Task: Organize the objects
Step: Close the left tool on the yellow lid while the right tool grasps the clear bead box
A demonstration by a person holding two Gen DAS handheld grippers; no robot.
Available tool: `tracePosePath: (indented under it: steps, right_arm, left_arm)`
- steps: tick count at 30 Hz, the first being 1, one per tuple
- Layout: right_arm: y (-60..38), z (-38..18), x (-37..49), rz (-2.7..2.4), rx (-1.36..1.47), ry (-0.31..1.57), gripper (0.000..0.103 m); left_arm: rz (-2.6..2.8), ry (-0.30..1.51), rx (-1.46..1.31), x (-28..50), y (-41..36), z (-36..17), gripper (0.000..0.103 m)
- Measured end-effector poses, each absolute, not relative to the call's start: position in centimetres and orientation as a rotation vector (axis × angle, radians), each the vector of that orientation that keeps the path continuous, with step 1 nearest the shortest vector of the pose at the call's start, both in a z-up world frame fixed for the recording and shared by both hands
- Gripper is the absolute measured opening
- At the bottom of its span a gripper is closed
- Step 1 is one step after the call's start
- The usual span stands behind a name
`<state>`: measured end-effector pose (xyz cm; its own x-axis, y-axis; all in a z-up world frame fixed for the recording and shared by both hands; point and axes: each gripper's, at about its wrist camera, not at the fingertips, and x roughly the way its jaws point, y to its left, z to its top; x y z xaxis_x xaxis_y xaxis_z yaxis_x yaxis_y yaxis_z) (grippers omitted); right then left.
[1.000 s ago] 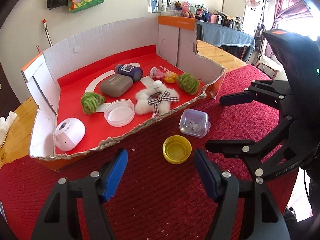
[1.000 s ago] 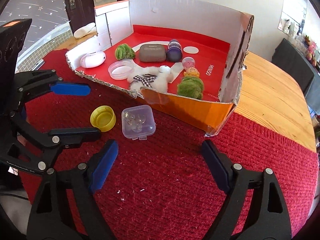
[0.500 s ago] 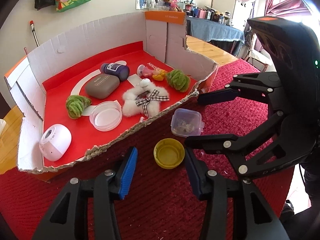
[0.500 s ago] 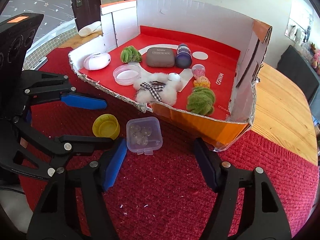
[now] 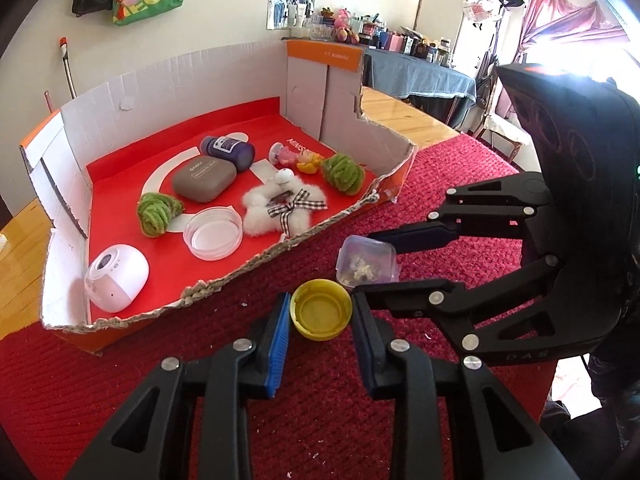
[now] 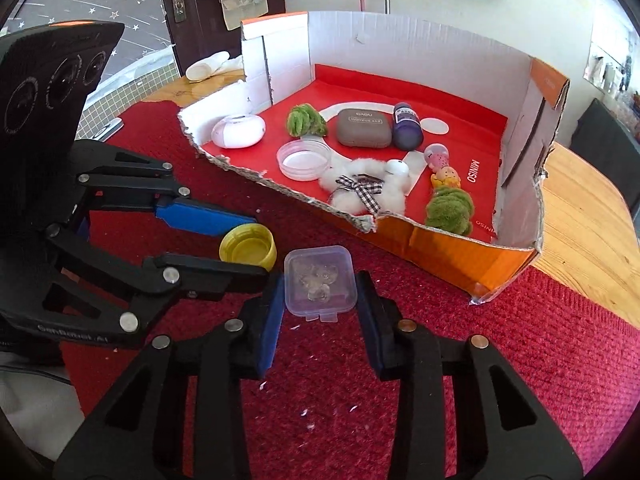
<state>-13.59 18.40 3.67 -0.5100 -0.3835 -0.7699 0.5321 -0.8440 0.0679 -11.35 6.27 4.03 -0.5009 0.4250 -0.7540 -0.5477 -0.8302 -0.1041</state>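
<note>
At six o'clock from the box (image 5: 340, 80), both grippers had just closed: left gripper (image 5: 320, 316) pinching the cap (image 5: 321, 312), right gripper (image 6: 320, 300) the case (image 6: 320, 286); either could slip if lifted off-centre.

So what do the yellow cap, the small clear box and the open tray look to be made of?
The round yellow cap: opaque moulded plastic with a slight sheen and a ridged side. The small clear square box: transparent, slightly cloudy plastic with a snap tab; its contents show through. The open red-floored tray: corrugated cardboard, matte, with torn, frayed edges exposing fluting.
</note>
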Motion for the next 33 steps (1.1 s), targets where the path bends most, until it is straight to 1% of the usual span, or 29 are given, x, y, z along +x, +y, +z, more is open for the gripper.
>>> tracePosePath:
  steps: [3, 9, 33]
  right_arm:
    - [18.5, 4.6, -12.8, -2.359, 1.098, 0.191, 0.034]
    - [18.7, 6.3, -11.8, -2.405, 1.063, 0.176, 0.034]
    - [18.2, 6.9, -11.7, -2.469, 1.089, 0.159, 0.034]
  left_arm:
    - [2.327, 0.177, -1.066, -10.7, 5.7, 5.0, 0.031]
    - [2.356, 0.173, -1.023, -9.8, 4.8, 6.1, 0.031]
    - [2.387, 0.152, -0.990, -9.5, 3.2, 7.0, 0.031]
